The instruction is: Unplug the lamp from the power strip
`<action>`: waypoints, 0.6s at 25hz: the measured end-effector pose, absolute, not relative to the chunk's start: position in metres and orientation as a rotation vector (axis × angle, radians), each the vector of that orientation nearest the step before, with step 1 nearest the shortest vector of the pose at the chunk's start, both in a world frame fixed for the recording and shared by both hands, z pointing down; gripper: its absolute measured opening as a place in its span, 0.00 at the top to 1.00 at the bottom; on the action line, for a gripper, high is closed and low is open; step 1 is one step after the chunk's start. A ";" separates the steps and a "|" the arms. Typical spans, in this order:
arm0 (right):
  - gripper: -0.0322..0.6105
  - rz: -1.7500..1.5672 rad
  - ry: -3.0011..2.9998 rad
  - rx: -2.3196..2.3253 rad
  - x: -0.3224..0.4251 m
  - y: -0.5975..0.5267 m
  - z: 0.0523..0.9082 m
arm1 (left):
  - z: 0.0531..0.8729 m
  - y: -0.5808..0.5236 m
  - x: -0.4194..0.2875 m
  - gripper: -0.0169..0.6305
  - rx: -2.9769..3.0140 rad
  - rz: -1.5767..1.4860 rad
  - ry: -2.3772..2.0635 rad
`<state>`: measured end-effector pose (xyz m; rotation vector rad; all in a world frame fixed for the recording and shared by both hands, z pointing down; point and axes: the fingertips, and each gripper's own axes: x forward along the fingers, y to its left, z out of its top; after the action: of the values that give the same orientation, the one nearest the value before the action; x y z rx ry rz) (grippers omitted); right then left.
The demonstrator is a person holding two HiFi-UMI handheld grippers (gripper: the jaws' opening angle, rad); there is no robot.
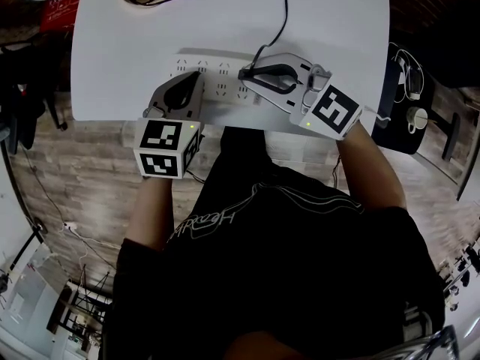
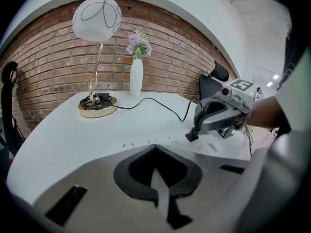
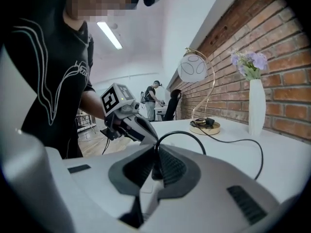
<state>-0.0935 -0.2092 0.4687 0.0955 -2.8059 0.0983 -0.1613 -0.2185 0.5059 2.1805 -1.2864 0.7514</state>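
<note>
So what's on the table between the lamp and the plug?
Just the black cord, running across bare white table from lamp to plug. The left gripper view shows it.

One lamp, one vase, one power strip, one plug, one left claw, one right claw

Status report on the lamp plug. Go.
Left gripper shut, tips at the power strip. Right gripper shut on the lamp plug, plug not yet out of the strip. Nothing in the way.
</note>
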 end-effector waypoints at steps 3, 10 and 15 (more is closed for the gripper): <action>0.93 0.090 -2.812 0.087 -0.093 -0.208 0.469 | 0.506 -0.219 -0.161 0.97 2.178 0.744 -1.283; 0.93 0.280 -2.820 0.081 -0.091 -0.215 0.468 | 0.506 -0.218 -0.161 0.97 2.181 0.742 -1.290; 0.93 0.285 -2.819 0.047 -0.090 -0.216 0.471 | 0.505 -0.218 -0.162 0.97 2.185 0.743 -1.295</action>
<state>-0.0899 -0.2164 0.4708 0.0467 -2.8185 0.2846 -0.1619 -0.2185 0.5052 2.1853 -1.2950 0.7432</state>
